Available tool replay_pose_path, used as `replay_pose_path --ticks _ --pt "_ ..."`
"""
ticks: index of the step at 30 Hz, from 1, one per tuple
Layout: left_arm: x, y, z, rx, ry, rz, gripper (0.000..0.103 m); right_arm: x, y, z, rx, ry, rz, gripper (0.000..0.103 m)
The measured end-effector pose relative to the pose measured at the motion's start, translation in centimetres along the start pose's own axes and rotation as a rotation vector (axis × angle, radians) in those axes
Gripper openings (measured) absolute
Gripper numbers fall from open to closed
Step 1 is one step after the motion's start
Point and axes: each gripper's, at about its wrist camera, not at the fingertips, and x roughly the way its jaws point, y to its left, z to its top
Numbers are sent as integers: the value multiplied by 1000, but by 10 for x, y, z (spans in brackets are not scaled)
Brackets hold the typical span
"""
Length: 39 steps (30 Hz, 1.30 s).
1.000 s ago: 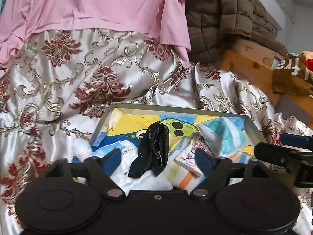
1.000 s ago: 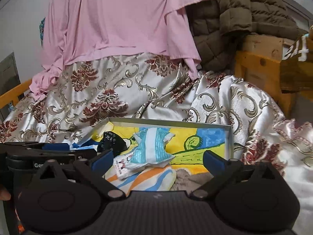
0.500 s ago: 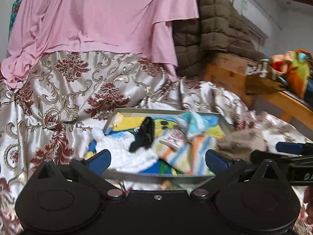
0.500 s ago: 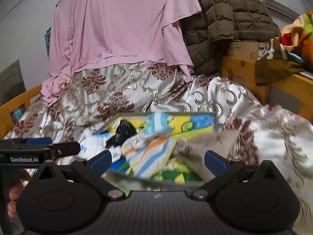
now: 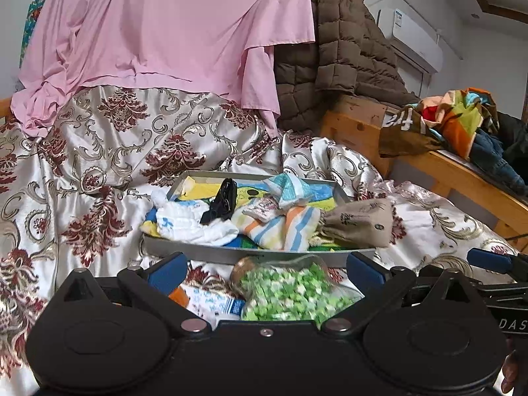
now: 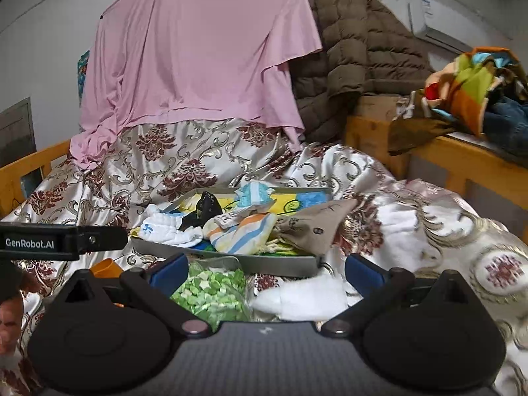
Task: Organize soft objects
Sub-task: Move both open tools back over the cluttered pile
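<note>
Both claws spread wide, nothing pinched: left claw (image 5: pixel 265 272), right claw (image 6: pixel 265 272). Grey tray (image 5: pixel 231 253) sits on the floral satin bedspread (image 5: pixel 109 151), loaded with soft items: white cloth (image 5: pixel 194 222) at left, black sock (image 5: pixel 222 202) leaning on it, striped cloth (image 5: pixel 283 226) in the middle, beige pouch (image 5: pixel 359 222) hanging over the right rim. Near side of the tray, on the bed, lies a clear bag of green-white bits (image 5: pixel 290 293). The left tool's arm (image 6: pixel 59 241) reads "GenRobot.AI". Pink sheet (image 6: pixel 198 52) and brown puffer jacket (image 6: pixel 359 49) hang at the far end.
</note>
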Motion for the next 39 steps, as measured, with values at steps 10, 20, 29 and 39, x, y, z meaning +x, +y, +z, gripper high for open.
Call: replay_pose_path --ticks 10,20,29,39 --pt "-31 -10 -22 18 2 -3 102 -40 6 -21 -17 -33 -52 103" --pt "-46 -14 -41 20 23 -2 102 -64 20 -45 -64 -3 -69 103" --pt "-53 -18 -61 63 70 -4 102 -71 17 -62 -69 55 -126 103" --pt "-49 -23 -77 123 102 1 102 -60 25 -74 -148 97 -162 103"
